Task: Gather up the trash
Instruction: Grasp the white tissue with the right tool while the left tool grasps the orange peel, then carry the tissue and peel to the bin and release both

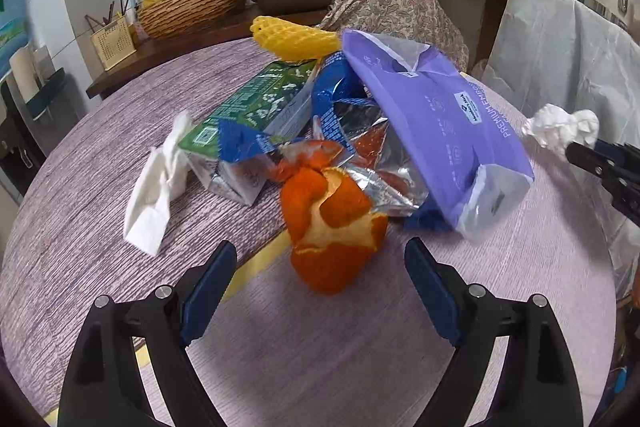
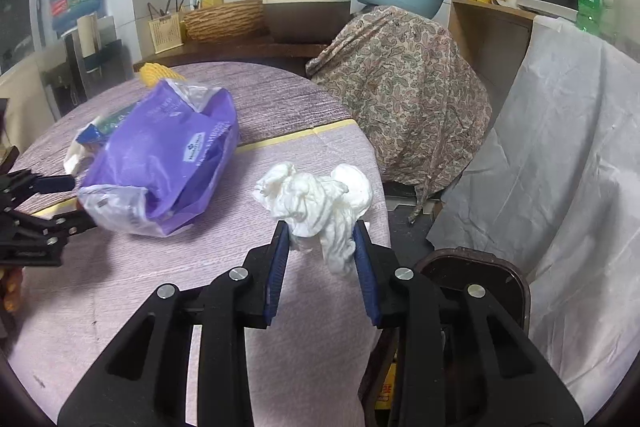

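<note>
A heap of trash lies on the round table (image 1: 360, 347): an orange peel (image 1: 332, 227), a blue foil wrapper (image 1: 340, 95), a green carton (image 1: 256, 103), a purple plastic bag (image 1: 440, 123), a yellow foam net (image 1: 296, 39) and a flat white napkin (image 1: 156, 187). My left gripper (image 1: 320, 245) is open, its fingers on either side of the near end of the peel without touching it. Over the table's right edge, my right gripper (image 2: 321, 227) is shut on a crumpled white tissue (image 2: 316, 199). The purple plastic bag (image 2: 168, 155) lies to its left.
A dark brown bin (image 2: 472, 259) stands on the floor below the table edge, under the right gripper. A paisley-covered object (image 2: 400, 87) and a white-draped chair (image 2: 560, 167) stand beyond the table. A counter (image 1: 200, 43) with basket and basins runs behind.
</note>
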